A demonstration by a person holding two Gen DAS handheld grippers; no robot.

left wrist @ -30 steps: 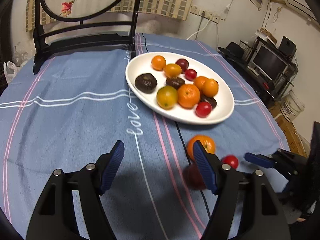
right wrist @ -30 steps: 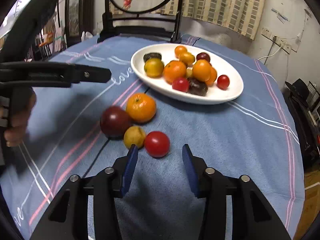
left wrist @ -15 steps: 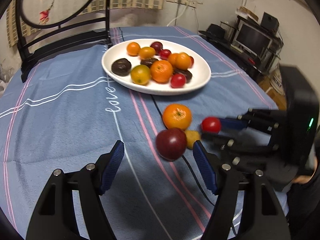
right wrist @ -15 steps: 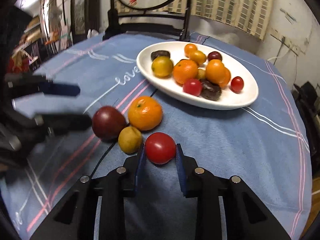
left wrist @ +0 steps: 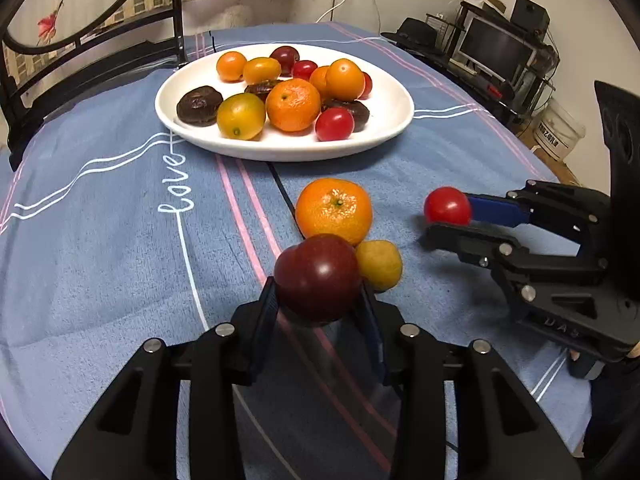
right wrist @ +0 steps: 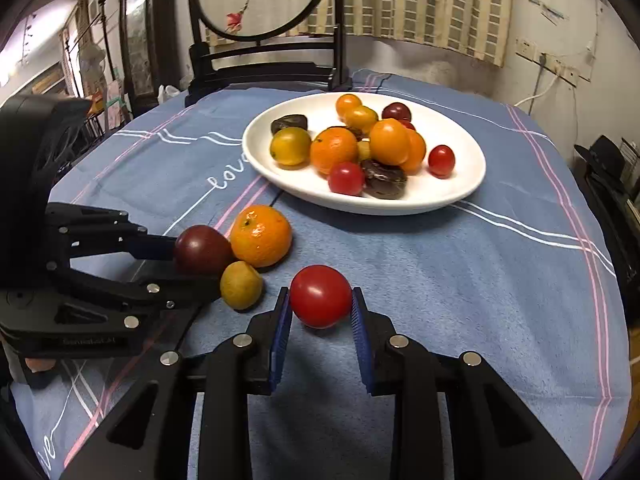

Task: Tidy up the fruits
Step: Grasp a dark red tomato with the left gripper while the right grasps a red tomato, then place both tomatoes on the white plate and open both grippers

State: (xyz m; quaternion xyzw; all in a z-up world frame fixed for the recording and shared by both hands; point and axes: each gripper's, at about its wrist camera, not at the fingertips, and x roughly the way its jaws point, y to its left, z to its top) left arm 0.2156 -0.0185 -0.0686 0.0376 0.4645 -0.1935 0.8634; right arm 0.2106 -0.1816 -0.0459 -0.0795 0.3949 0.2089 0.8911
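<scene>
Both grippers have closed in since half a second ago, each now clamped on a fruit beside the white plate (left wrist: 400,120) of piled fruit on the blue tablecloth (left wrist: 100,240). An orange tangerine (left wrist: 334,210) and a small yellow fruit (left wrist: 380,264) sit loose, touching. Left gripper (left wrist: 318,308) pinches the dark red plum (left wrist: 318,276); right gripper (right wrist: 320,312) grips the cherry tomato (right wrist: 320,295). Both look light, smooth and bruisable, best held gently across the widest part.
</scene>
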